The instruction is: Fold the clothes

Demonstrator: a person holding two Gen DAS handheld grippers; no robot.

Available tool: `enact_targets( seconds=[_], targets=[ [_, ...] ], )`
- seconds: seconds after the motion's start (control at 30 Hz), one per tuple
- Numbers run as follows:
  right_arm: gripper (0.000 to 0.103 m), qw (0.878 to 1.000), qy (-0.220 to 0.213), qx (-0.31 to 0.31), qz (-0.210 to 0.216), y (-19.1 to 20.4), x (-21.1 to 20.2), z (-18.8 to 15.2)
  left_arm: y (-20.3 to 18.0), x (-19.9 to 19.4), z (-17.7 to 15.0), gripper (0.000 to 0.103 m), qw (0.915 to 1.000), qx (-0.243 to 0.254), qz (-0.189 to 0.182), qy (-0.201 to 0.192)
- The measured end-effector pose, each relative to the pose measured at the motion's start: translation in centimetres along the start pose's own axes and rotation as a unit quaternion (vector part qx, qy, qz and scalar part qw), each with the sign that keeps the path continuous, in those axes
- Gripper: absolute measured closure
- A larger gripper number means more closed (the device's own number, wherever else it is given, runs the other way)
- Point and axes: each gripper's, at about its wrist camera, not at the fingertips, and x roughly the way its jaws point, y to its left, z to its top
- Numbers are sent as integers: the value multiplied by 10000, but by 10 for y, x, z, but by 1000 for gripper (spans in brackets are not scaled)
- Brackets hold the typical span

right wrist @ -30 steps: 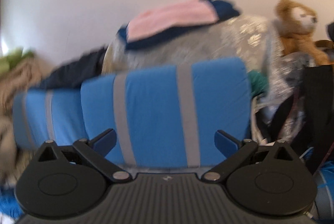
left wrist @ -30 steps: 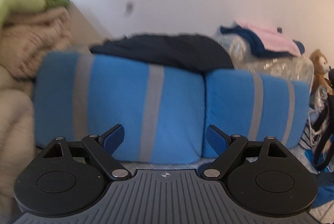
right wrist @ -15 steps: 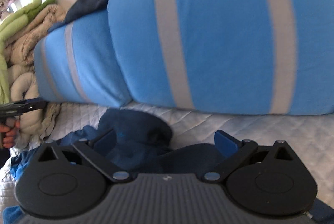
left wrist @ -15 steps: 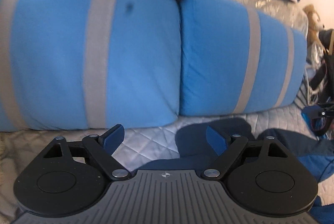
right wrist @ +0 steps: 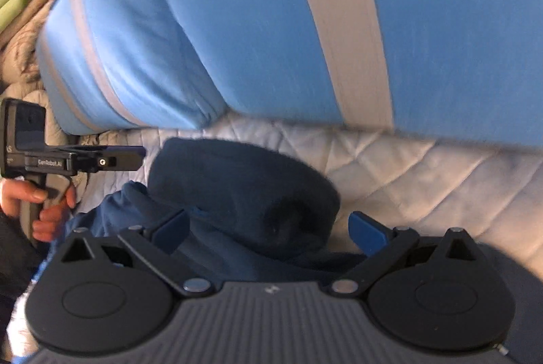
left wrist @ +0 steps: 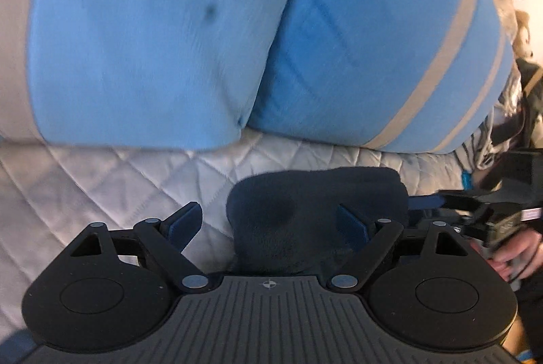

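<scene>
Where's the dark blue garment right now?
The dark blue garment lies bunched on the white quilted cover, just in front of the blue striped cushions. In both wrist views it sits between the open jaws, nothing gripped yet.

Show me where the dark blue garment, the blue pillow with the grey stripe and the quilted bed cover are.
dark blue garment (right wrist: 244, 190): right wrist view, on its rolled upper part.
blue pillow (right wrist: 237, 24): right wrist view, on the blue cloth left of the grey stripe.
quilted bed cover (left wrist: 101, 180): left wrist view, on a bare stitched patch.

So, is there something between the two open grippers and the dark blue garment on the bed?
Nothing visible. The dark blue garment lies directly ahead of the left gripper and right gripper; the blue pillows sit behind it.
</scene>
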Motion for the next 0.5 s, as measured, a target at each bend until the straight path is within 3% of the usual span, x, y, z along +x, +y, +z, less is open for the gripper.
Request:
enact_targets(
  seconds=[0.1, 0.17, 0.33, 0.37, 0.4, 0.43, 0.47, 0.5],
  targets=[
    [1, 9989, 111, 407, 212, -14, 17, 3, 17, 14, -2, 17, 9982, -430, -394, 170],
    [3, 9968, 131, 688, 387, -24, 25, 5, 29, 27, -2, 18, 9921, -849, -856, 352],
    [16, 9905, 216, 1095, 805, -40, 42, 8, 40, 41, -5, 19, 9859, -1174, -1117, 414],
    [26, 9889, 245, 1157, 905, -43, 44, 9, 39, 42, -5, 24, 9858, -1236, -1070, 378],
    [43, 9874, 273, 1239, 944, -45, 46, 10, 38, 43, -4, 50, 9870, -1286, -890, 375],
    [52, 9860, 297, 1338, 949, -47, 48, 11, 37, 43, -4, 74, 9879, -1320, -720, 369],
    [67, 9867, 262, 1294, 950, -46, 47, 12, 33, 41, -3, 75, 9894, -1264, -622, 343],
    [75, 9886, 188, 1154, 949, -42, 46, 14, 29, 39, -3, 81, 9908, -1179, -609, 271]
  ],
)
